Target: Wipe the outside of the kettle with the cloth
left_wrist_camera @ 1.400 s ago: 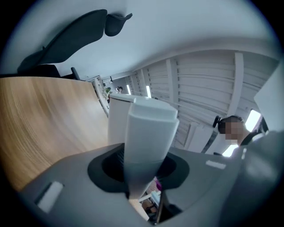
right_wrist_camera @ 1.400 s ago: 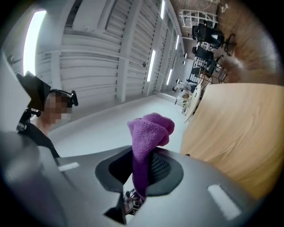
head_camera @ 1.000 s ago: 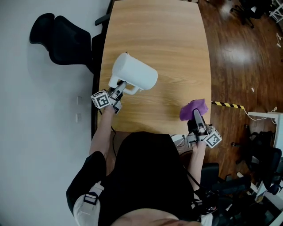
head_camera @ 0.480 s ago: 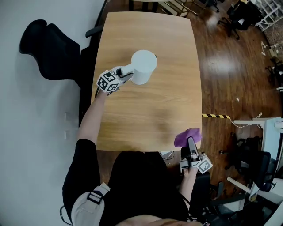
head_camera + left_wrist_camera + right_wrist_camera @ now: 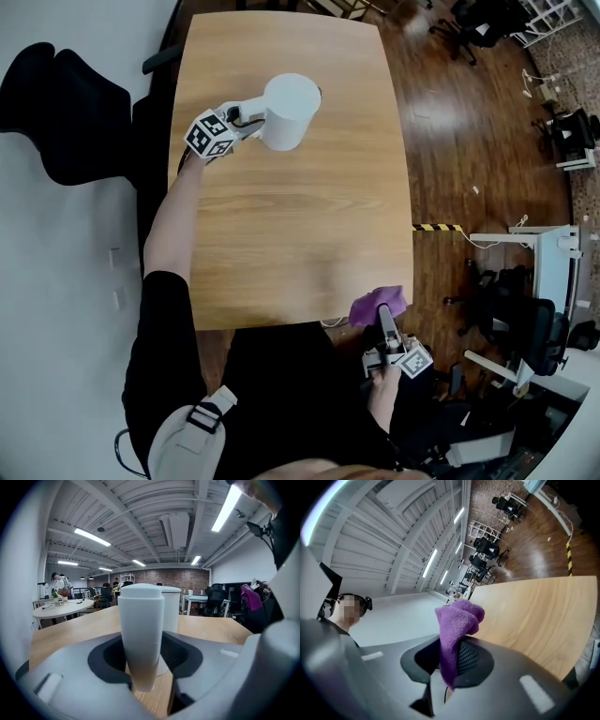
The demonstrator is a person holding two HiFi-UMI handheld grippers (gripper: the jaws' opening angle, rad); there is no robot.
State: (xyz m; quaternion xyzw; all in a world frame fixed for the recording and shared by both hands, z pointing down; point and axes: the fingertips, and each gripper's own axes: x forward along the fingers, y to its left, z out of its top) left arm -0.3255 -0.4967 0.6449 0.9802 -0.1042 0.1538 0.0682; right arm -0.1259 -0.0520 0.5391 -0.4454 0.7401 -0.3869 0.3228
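Cloth (image 5: 378, 305) pinched in right gripper (image 5: 385, 323), off table's (image 5: 300, 234) near edge. Kettle (image 5: 289, 112) upright at far left, left gripper (image 5: 246, 115) clamped on its handle (image 5: 140, 639). Risk: hard wipe push could twist handle in jaws, tipping kettle.

L arm (image 5: 172, 225) stretched fwd, near straight; L gripper (image 5: 246, 115) jaws clamped on kettle (image 5: 289, 108) handle. R arm (image 5: 379, 412) bent, close to torso; R gripper (image 5: 384, 325) points fwd, jaws pinching cloth (image 5: 377, 305).
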